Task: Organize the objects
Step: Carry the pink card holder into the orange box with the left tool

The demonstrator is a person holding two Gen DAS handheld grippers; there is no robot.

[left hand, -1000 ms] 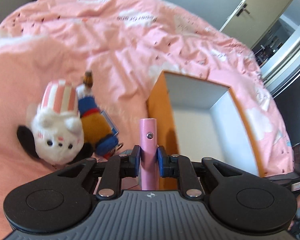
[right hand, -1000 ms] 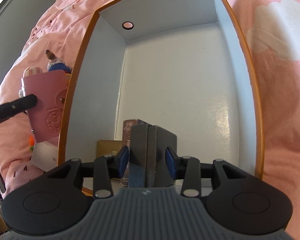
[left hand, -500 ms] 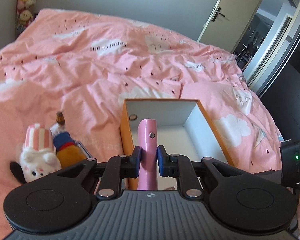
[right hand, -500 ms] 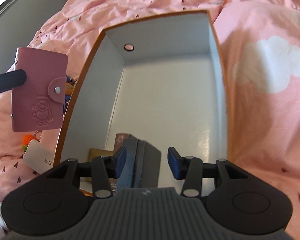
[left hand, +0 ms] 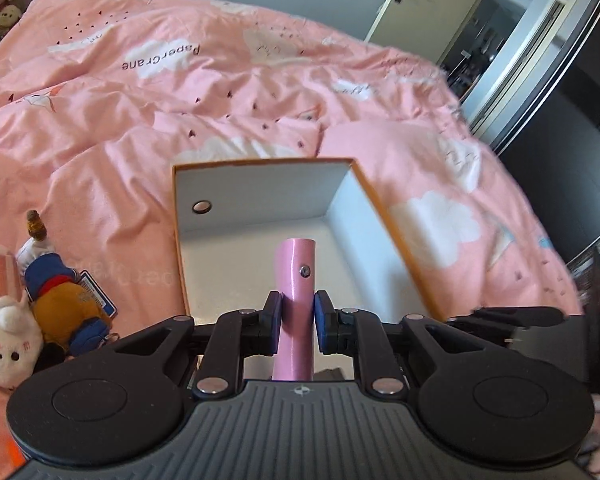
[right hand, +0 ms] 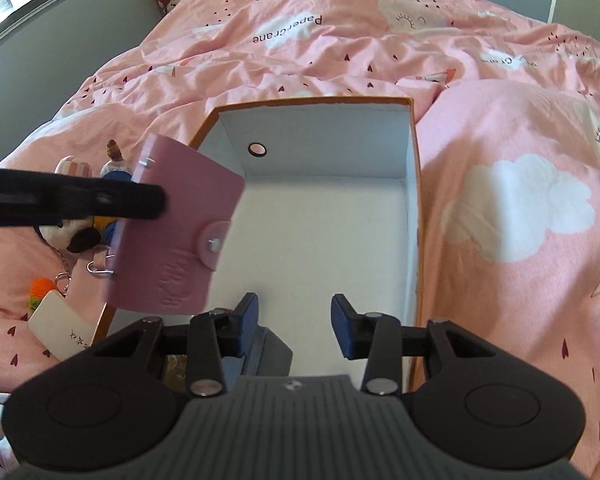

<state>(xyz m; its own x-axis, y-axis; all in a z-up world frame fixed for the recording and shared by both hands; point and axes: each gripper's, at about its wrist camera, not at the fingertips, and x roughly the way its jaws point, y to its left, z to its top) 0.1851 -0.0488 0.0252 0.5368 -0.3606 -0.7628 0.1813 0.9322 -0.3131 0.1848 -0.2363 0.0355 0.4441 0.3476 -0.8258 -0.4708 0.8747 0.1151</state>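
Over the box (right hand: 414, 216), left gripper (left hand: 296, 322) jaws clamped on pink wallet (left hand: 295, 304); right gripper (right hand: 294, 320) jaws parted, empty.

A bed (right hand: 380, 52) covered by a pink cloud-print duvet carries an open orange-edged white box (right hand: 417, 216). Left of the box lie a white plush toy (left hand: 4, 344), a blue-and-yellow doll (left hand: 60, 304) and a white card (right hand: 60, 330).

The pink duvet (right hand: 480, 92) reads "PaperCrane", printed upside down
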